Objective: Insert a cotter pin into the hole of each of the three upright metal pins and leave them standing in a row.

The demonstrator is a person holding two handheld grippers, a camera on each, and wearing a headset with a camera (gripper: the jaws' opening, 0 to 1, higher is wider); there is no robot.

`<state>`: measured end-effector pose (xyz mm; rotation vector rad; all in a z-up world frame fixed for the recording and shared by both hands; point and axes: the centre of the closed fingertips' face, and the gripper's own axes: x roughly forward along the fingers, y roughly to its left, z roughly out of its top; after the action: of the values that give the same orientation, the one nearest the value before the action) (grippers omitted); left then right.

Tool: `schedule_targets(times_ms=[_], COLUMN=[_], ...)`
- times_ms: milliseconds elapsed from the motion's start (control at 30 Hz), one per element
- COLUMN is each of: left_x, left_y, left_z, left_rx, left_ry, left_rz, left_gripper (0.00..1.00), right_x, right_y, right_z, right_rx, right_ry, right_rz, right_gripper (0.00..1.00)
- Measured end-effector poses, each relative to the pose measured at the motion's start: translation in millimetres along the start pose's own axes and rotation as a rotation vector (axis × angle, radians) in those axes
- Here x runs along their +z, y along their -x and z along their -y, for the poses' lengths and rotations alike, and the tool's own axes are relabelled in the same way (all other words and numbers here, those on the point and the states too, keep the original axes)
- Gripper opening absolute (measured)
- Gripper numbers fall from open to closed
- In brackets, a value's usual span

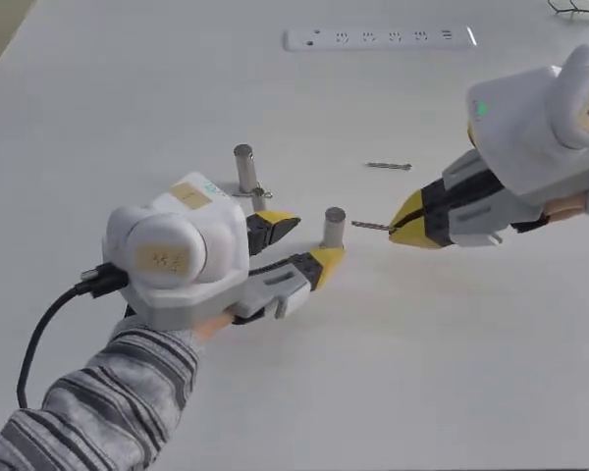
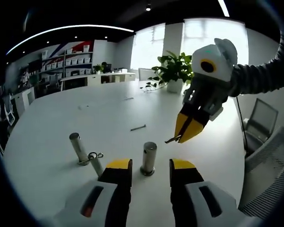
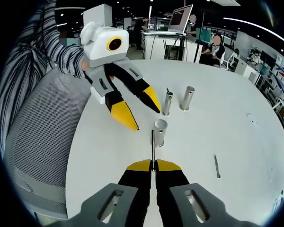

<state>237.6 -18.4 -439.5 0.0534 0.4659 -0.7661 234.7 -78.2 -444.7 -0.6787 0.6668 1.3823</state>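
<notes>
Here, a cotter pin is clenched level in the jaws of the right gripper, its tip just beside the nearest metal pin, which stands well in from the tabletop's edges. The left gripper is held with jaws released, that pin just ahead of its tips. Behind it, a second metal pin carrying a looped pin and a far metal pin are seen upright, and a loose cotter pin lies toward the far edge.

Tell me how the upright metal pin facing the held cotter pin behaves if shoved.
The upright metal pin stands tall on a narrow base, so it probably tips easily. It looks like solid steel, likely heavy for its size. Being round, it would probably roll once down.
</notes>
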Motion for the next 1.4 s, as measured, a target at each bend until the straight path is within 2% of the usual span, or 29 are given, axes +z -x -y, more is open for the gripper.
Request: schedule_targets(times_ms=[200,533,700,1167,1400], left_x=[-5.5,-16.4,-18.3,-24.2,-24.5], left_y=[-11.7,-26.5,-32.0,-37.5,-38.4], left_z=[-0.8,-3.4,-2.1,-3.8,-3.6], left_rx=[0.004,0.022,0.026,0.046,0.041], left_ry=[0.023,0.044,0.058,0.066,0.08], left_rz=[-0.02,-0.057,-0.062,-0.083,-0.084], left_gripper=[0.26,0.21,0.19,0.11,0.11], right_x=[-6.1,-3.3,-0.8,0.5,3.2], right_y=[-6.3,-9.1,-10.9,-12.3,-11.5], right_z=[5.0,4.4,3.5,1.9,2.9], right_rx=[0.003,0.005,0.011,0.017,0.011], right_ry=[-0.003,-0.008,-0.004,0.009,0.027], right_rz=[-0.013,-0.013,-0.008,-0.021,-0.023], right_gripper=[0.0,0.0,0.0,0.0,0.0])
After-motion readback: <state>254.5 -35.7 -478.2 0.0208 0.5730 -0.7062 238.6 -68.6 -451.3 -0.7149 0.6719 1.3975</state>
